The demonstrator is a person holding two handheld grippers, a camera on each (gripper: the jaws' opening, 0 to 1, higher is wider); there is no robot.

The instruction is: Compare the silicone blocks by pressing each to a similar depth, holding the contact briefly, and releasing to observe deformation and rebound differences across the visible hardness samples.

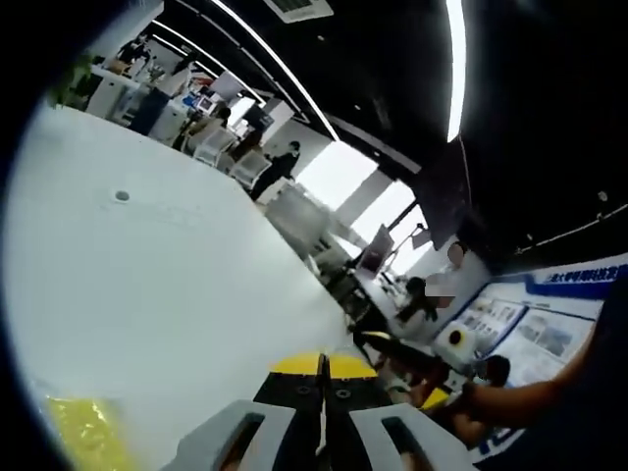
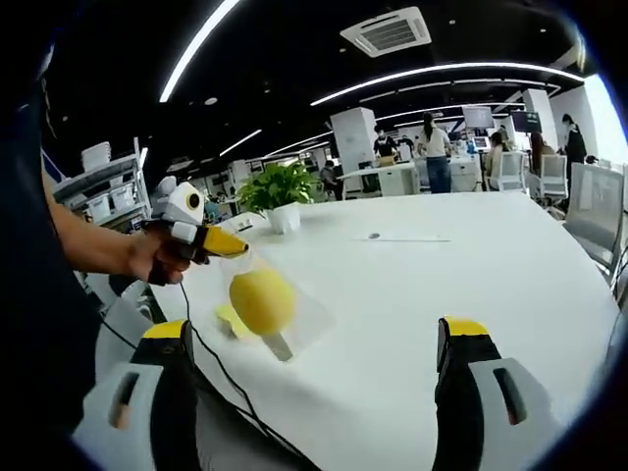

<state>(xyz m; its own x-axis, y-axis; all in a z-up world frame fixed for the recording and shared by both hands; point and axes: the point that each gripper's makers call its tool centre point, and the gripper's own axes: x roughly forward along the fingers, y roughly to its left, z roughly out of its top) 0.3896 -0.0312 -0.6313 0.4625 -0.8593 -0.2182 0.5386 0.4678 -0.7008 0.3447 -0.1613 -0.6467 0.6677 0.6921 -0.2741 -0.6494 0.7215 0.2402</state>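
Left gripper (image 1: pixel 322 368) seen shut tight, jaws together above the white table (image 1: pixel 177 285). Right gripper (image 2: pixel 314 343) spread wide apart, gripping nothing. Yellow silicone block (image 2: pixel 261 300) sat in clear wrap (image 2: pixel 299 319) on the table, just below the left gripper's tip.

In the left gripper view the left tongs (image 1: pixel 322 378) have their yellow tips pressed together. In the right gripper view the right tongs (image 2: pixel 312 339) stand wide apart, while a hand (image 2: pixel 157 257) grips the left tongs, apparently closed there too.
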